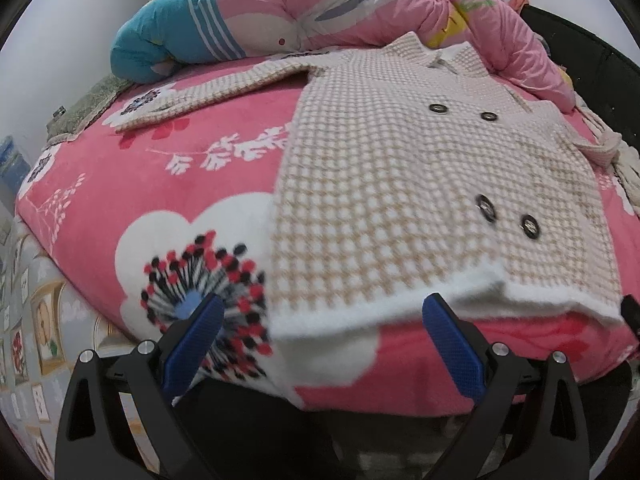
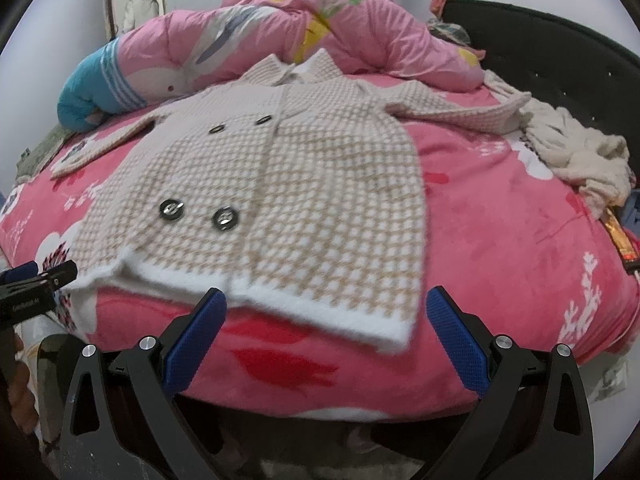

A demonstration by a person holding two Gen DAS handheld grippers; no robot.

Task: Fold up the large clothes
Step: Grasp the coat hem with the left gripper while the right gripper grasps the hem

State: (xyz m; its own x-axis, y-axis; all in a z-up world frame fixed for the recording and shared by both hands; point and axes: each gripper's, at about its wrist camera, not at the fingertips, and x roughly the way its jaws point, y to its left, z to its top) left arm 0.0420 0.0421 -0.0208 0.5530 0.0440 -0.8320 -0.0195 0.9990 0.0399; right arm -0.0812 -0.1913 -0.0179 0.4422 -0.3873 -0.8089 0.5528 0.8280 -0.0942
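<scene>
A beige-and-white checked knit coat (image 1: pixel 400 184) (image 2: pixel 280 184) with dark buttons lies face up on the pink flowered bed, sleeves spread to both sides, collar toward the far quilt. Its white hem (image 1: pixel 360 312) (image 2: pixel 312 308) hangs at the near bed edge. My left gripper (image 1: pixel 324 312) is open, its blue fingers on either side of the hem's left part, just short of it. My right gripper (image 2: pixel 326 308) is open too, straddling the hem's right part. The left gripper's tip (image 2: pixel 36 276) shows at the left edge of the right wrist view.
A rumpled pink quilt (image 1: pixel 360 4) (image 2: pixel 320 24) and a blue-striped pillow (image 1: pixel 168 44) are piled behind the coat. A cream garment (image 2: pixel 580 156) lies at the right by the black headboard (image 2: pixel 560 48). The bed sheet (image 1: pixel 120 184) (image 2: pixel 520 220) edge runs just ahead of both grippers.
</scene>
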